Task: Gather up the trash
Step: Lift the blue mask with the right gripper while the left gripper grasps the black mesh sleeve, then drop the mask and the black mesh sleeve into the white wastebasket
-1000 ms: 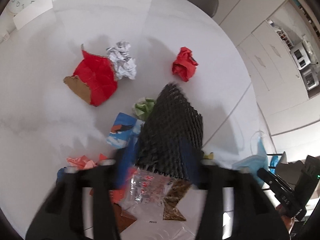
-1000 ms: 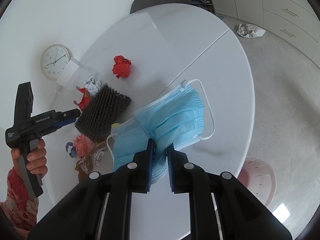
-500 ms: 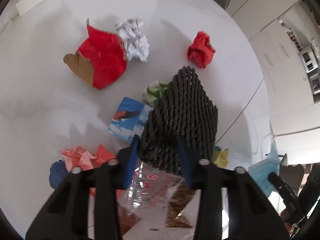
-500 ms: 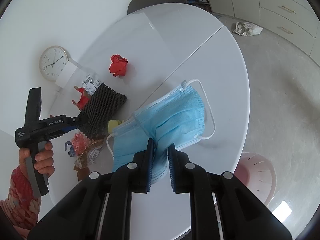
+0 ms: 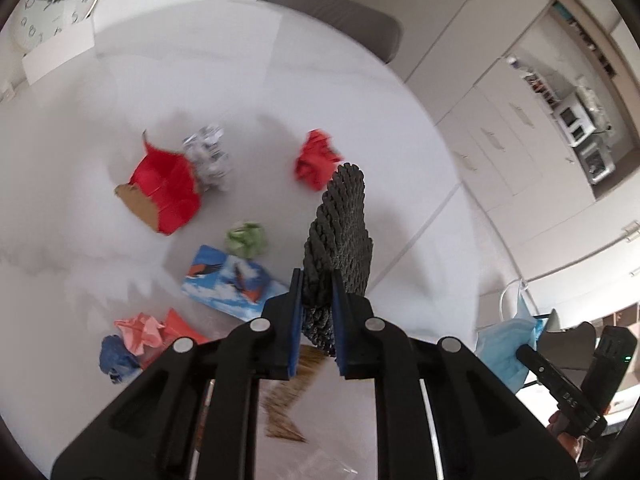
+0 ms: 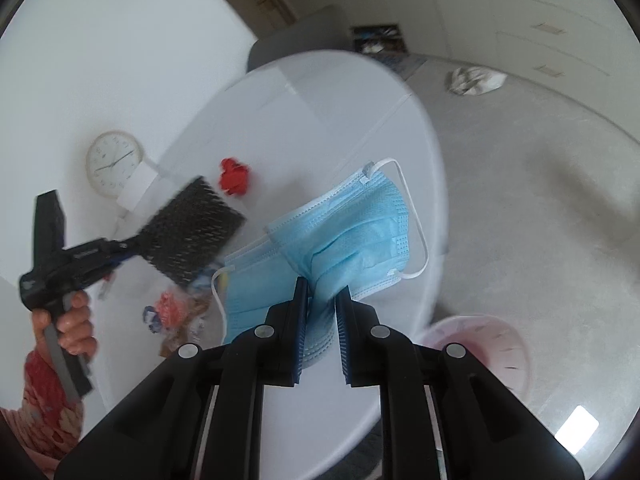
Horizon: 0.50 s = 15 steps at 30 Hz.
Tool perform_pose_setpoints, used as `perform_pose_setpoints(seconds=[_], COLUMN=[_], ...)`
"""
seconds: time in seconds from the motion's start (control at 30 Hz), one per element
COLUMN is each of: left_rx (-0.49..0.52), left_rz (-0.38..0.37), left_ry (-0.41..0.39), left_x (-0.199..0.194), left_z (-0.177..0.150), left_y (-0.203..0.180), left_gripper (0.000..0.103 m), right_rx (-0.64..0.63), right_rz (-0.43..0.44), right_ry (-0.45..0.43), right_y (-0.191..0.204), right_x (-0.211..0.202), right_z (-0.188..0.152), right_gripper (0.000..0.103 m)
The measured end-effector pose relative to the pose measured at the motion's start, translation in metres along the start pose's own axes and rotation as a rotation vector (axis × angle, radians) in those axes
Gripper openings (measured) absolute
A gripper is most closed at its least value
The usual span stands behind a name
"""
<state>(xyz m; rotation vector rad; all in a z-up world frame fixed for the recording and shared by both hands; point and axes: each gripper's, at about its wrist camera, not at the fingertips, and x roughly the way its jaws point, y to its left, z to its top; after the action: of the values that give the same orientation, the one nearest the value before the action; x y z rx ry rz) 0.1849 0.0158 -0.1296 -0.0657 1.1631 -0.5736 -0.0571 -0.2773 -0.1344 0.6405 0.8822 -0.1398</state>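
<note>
My left gripper (image 5: 316,284) is shut on the lower end of a black foam net sleeve (image 5: 344,216), which stands up from the jaws above the white round table (image 5: 200,80). The right wrist view shows the same sleeve (image 6: 192,232) held in the air by the left gripper (image 6: 132,246) in a person's hand. My right gripper (image 6: 322,292) is shut on a blue face mask (image 6: 352,232), which hangs over the table edge, its ear loops dangling. The mask (image 5: 504,344) also shows at the lower right of the left wrist view.
On the table lie a red cardboard piece (image 5: 168,188), a foil ball (image 5: 208,156), a red paper ball (image 5: 316,160), a green ball (image 5: 246,238), a blue printed box (image 5: 232,284), pink paper (image 5: 140,330) and a brown wrapper (image 5: 288,400). A pink basket (image 6: 480,344) stands on the floor by the table.
The left jaws closed on the black sleeve and lifted it off the table. The right gripper, still holding the mask, shifted sideways, and the pink basket came further into view.
</note>
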Motion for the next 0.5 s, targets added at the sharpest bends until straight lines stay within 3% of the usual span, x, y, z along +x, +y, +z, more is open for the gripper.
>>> perform_pose_setpoints(seconds=[0.13,0.2,0.33,0.5], left_rx=[0.044,0.061,0.113,0.216], left_rz=[-0.057,-0.094,-0.166,-0.172], left_ry=[-0.027,-0.023,0.031,0.108], left_x=[-0.025,-0.031,-0.041,-0.028], left_z=[-0.009,-0.017,-0.047,-0.084], left_y=[-0.030,-0.048,-0.082,-0.130], left_gripper=[0.013,0.013,0.013,0.013], right_rx=[0.046,0.087,0.153,0.153], right_rz=[-0.117,-0.183,-0.237,-0.246], right_ry=[0.005,0.054,0.177,0.342], right_y=[-0.044,-0.073,-0.124,-0.165], right_x=[-0.028,-0.026,0.011,0.098], right_z=[-0.021,-0.039,-0.080,-0.125], right_gripper=[0.016,0.016,0.016,0.016])
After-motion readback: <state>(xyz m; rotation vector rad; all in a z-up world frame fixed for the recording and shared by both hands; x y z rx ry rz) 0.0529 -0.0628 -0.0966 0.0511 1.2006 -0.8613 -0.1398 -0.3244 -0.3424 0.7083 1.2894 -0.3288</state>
